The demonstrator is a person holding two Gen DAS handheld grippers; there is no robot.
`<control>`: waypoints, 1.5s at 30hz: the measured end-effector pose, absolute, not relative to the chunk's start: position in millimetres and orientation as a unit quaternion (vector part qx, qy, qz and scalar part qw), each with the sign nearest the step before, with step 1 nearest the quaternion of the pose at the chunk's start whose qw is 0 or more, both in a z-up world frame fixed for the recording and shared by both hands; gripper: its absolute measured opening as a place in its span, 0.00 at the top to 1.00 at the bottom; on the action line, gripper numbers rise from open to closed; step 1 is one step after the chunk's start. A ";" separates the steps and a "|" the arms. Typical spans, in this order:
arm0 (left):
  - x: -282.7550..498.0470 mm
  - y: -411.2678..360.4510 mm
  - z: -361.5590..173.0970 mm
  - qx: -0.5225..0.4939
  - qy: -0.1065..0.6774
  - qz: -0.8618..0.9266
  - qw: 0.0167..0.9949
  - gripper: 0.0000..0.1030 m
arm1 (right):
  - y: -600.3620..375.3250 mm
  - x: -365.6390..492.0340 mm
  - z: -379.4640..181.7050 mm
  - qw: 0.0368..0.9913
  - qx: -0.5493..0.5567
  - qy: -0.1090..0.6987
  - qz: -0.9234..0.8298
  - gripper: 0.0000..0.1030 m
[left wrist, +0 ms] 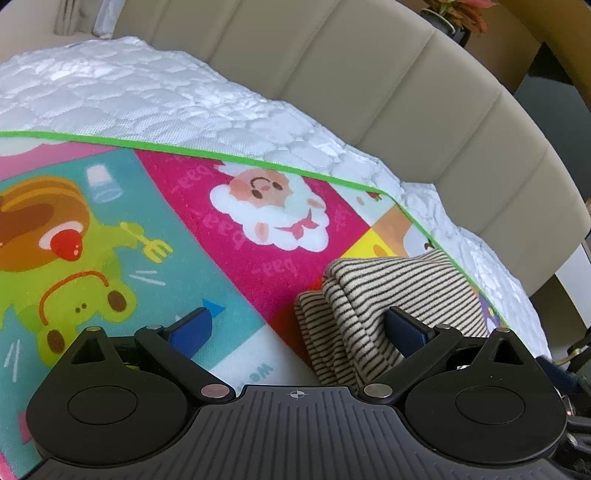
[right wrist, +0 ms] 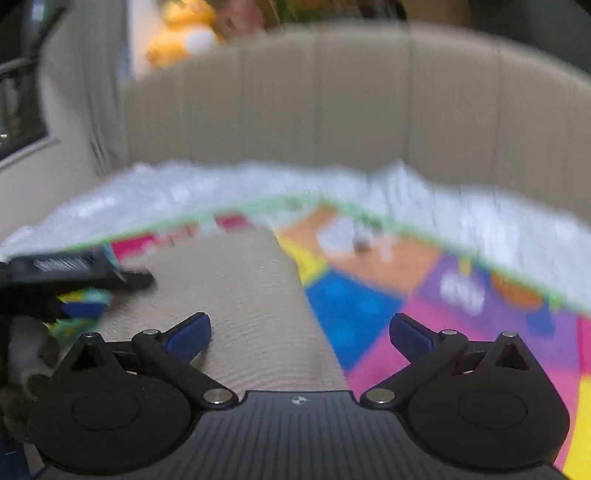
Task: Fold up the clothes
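Note:
A folded beige garment with thin black stripes (left wrist: pixel 388 295) lies on the colourful cartoon play mat (left wrist: pixel 155 236), at the lower right of the left wrist view. My left gripper (left wrist: pixel 301 326) is open, its jaws wide apart, with the garment's left edge between them and its right finger (left wrist: pixel 406 326) against the cloth. In the blurred right wrist view the same garment (right wrist: pixel 243 306) shows as a beige strip running away from me. My right gripper (right wrist: pixel 299 328) is open and empty over its near end. The left gripper (right wrist: pixel 74 273) shows there at the left edge.
The mat lies on a white quilted mattress (left wrist: pixel 155 96) with a beige padded headboard (left wrist: pixel 406 96) behind it. A potted plant (left wrist: pixel 454 14) stands beyond the headboard at top right. The mat's green border (right wrist: pixel 424 229) runs close behind the garment.

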State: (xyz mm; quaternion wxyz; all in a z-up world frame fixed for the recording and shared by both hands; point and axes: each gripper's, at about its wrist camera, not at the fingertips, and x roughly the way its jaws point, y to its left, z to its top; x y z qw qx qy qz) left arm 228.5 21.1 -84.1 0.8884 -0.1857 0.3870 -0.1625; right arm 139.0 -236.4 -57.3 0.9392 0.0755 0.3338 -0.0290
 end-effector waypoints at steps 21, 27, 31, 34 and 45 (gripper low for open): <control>212.5 18.5 -58.7 -0.209 0.401 -0.200 0.869 0.02 | -228.5 138.2 -65.7 0.936 0.056 0.348 0.012 0.00; 205.8 4.6 -64.6 -0.219 0.415 -0.259 0.844 0.18 | -241.0 142.1 -68.4 0.924 0.109 0.367 0.020 0.00; 203.5 -3.1 -68.3 -0.211 0.412 -0.275 0.842 0.47 | -235.7 133.8 -61.5 0.934 0.092 0.344 0.015 0.00; 201.7 4.1 -60.5 -0.235 0.380 -0.293 0.845 0.52 | -222.8 122.7 -53.3 0.947 0.061 0.315 0.036 0.00; 217.5 11.7 -69.1 -0.224 0.377 -0.235 0.867 0.49 | -174.3 101.1 -52.5 0.943 -0.073 0.322 0.049 0.00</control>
